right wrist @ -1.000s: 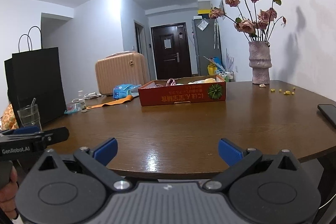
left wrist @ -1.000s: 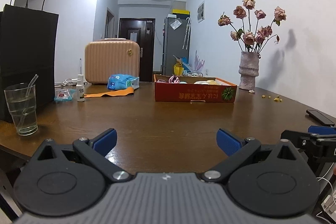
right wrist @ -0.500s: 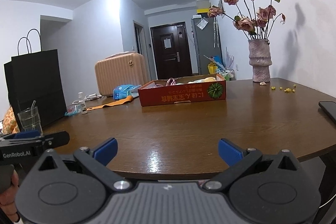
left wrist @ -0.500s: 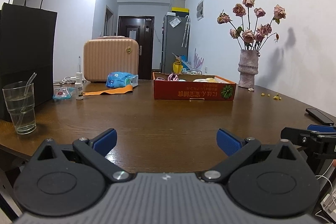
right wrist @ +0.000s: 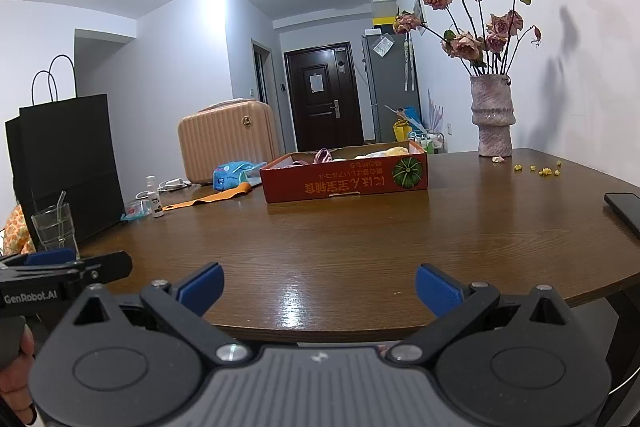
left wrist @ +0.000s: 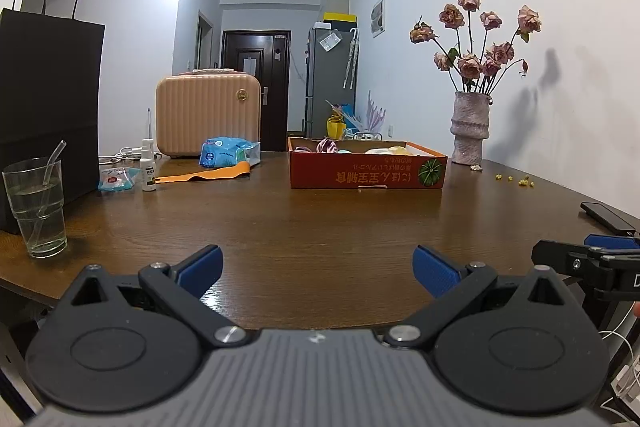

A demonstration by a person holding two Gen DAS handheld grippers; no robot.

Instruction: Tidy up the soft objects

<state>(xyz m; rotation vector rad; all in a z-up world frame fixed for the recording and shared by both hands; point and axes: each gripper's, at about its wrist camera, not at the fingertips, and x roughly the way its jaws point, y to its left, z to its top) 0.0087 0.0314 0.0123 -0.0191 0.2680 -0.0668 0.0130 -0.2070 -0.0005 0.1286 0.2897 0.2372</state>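
A red cardboard box (left wrist: 368, 174) stands at the far middle of the brown table (left wrist: 320, 223); it also shows in the right wrist view (right wrist: 344, 177). Soft items, pink (left wrist: 327, 146) and yellow (left wrist: 390, 150), lie inside it. My left gripper (left wrist: 318, 267) is open and empty above the table's near edge. My right gripper (right wrist: 318, 287) is open and empty, also at the near edge. Each gripper shows at the side of the other's view.
A glass of water with a straw (left wrist: 36, 205) and a black paper bag (left wrist: 48, 115) stand at the left. A small peach suitcase (left wrist: 208, 117), a blue packet (left wrist: 226, 153), an orange band (left wrist: 204, 175), a vase of dried roses (left wrist: 470, 131) and a phone (left wrist: 606, 217) are on the table.
Both grippers have sunk slightly, so the table scene sits a little higher in the views. Both stay open and empty.
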